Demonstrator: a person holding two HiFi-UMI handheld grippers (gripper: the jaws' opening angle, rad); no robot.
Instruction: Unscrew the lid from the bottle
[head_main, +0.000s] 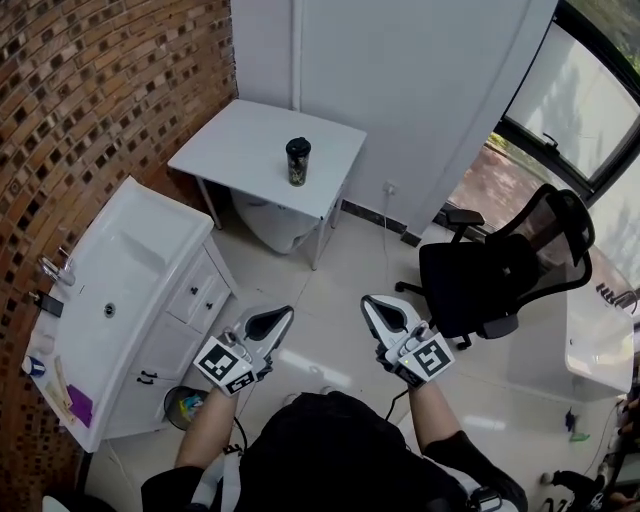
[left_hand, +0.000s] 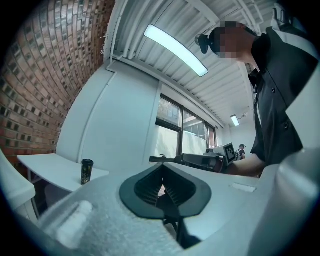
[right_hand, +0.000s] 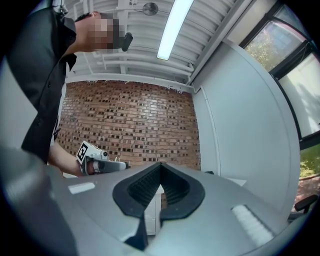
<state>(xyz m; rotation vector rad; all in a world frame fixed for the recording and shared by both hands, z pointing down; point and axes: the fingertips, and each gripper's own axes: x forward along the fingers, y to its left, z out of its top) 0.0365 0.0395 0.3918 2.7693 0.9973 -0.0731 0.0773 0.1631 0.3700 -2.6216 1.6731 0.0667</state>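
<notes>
Head view: bottle (head_main: 298, 162) stands upright on the small white table (head_main: 250, 140) against the far wall, towards the table's middle. Dark body, dark lid (head_main: 298, 145) seated on top, nothing beside it. Lid reads as on; no thread gap can be made out at this range.

Table sits in the corner between the brick wall (head_main: 100, 90) and the white panel wall. White sink cabinet (head_main: 120, 290) runs along the brick side, nearer the person; a small bin (head_main: 185, 405) at its foot. Black office chair (head_main: 490, 280) off to the right, well apart from the table.

Left gripper (head_main: 275, 318): held low in front of the body, well apart from the bottle. Its own view shows the ribbed pads pressed together, nothing between them. Bottle appears small and distant at that view's left.

Right gripper (head_main: 380, 310): level with the left, the two near each other. Jaws likewise pressed together and empty in its view, which looks toward the brick wall, not the bottle.

Step in hand, as I judge it: the approach, nothing touched yet. Unscrewing not begun.

Next move calls for: walk up to the table, spread both sets of jaws. One gripper to clamp the bottle's body and hold it against turning, the other to close round the lid from above and twist. Bottle is tall and narrow, so a sideways knock on arrival could tip it.
</notes>
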